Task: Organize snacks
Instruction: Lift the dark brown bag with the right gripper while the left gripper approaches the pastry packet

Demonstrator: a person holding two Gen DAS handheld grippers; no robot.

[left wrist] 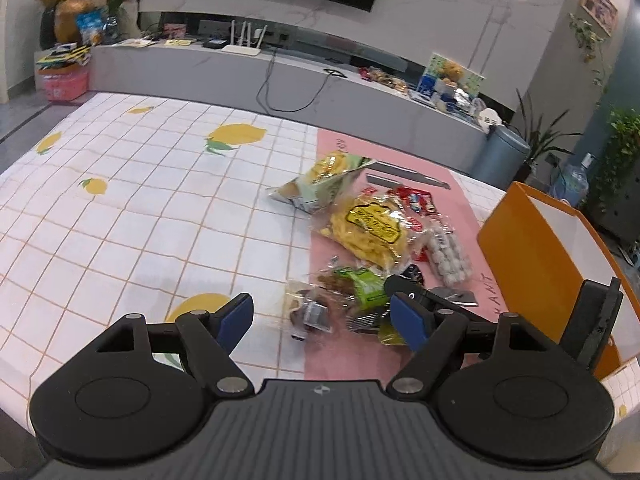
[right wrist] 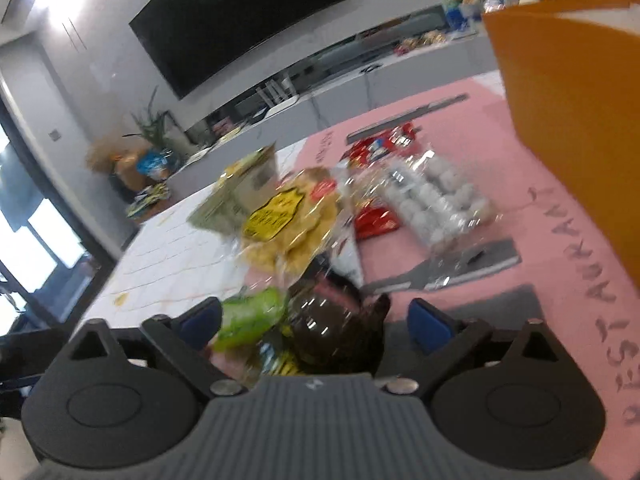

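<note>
A pile of snack packs lies on the pink mat (left wrist: 352,364): a yellow chips bag (left wrist: 370,226), a pale green bag (left wrist: 324,182), a pack of white balls (left wrist: 448,254), red packets (left wrist: 416,200) and a green-labelled pack (left wrist: 360,286). An orange box (left wrist: 536,256) stands at the right. My left gripper (left wrist: 324,320) is open and empty, above the near snacks. My right gripper (right wrist: 316,320) is open, low over the green pack (right wrist: 252,320) and a dark pack (right wrist: 332,328) that lie between its fingers. Its arm shows in the left wrist view (left wrist: 592,320).
The table wears a white grid cloth with lemons (left wrist: 160,208). Grey flat strips (left wrist: 404,174) lie on the mat beyond the pile. The orange box wall (right wrist: 572,120) stands close on the right. A grey TV bench (left wrist: 280,68) lies behind the table.
</note>
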